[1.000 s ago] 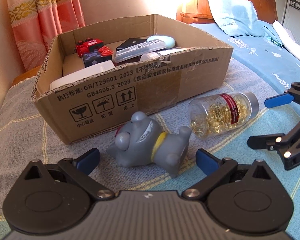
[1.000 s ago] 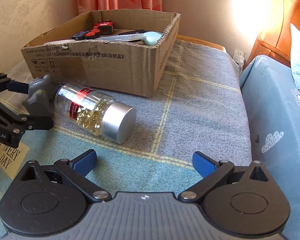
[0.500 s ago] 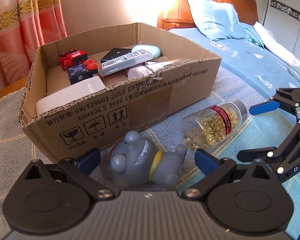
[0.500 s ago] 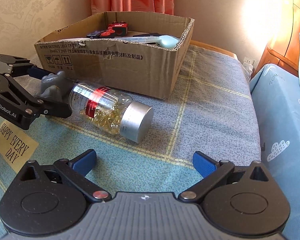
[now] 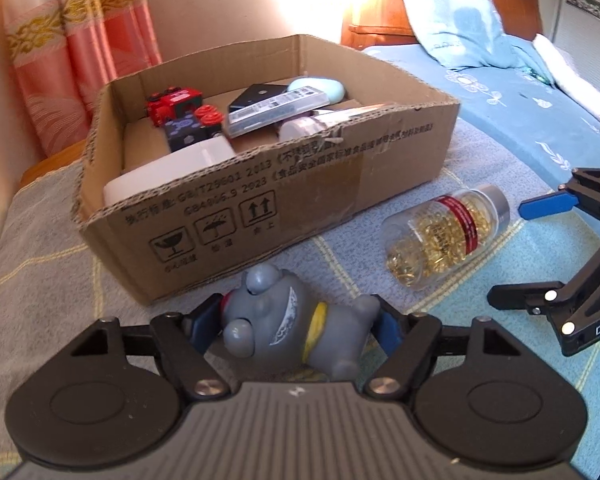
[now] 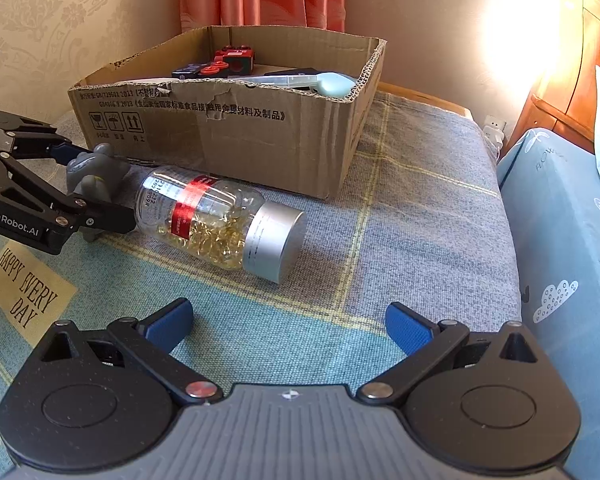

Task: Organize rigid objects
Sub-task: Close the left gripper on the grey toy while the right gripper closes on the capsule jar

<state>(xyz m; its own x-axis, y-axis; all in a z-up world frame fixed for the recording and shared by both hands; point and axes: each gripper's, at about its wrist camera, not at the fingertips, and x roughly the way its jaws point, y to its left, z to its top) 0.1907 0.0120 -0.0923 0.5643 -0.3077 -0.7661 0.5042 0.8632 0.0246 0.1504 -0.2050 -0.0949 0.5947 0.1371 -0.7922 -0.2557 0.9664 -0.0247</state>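
Note:
A grey toy dog (image 5: 292, 324) with a yellow collar lies on the blanket in front of the cardboard box (image 5: 300, 196). My left gripper (image 5: 296, 326) is shut on it, blue pads against its head and rear; it also shows in the right wrist view (image 6: 90, 178). A clear bottle of golden capsules (image 5: 444, 236) with a red label and silver cap lies on its side to the right (image 6: 216, 220). My right gripper (image 6: 288, 324) is open and empty, just short of the bottle.
The box holds red toy cars (image 5: 172, 104), a remote (image 5: 276, 108), a white case (image 5: 168, 168) and other items. A bed with a blue sheet (image 5: 520, 112) and pillow lies right. A pink curtain (image 5: 76, 52) hangs behind. A "HAPPY EVERY DAY" patch (image 6: 28, 292) marks the blanket.
My left gripper moved forward around the grey dog and closed on it. My right gripper moved closer to the capsule bottle and stayed open.

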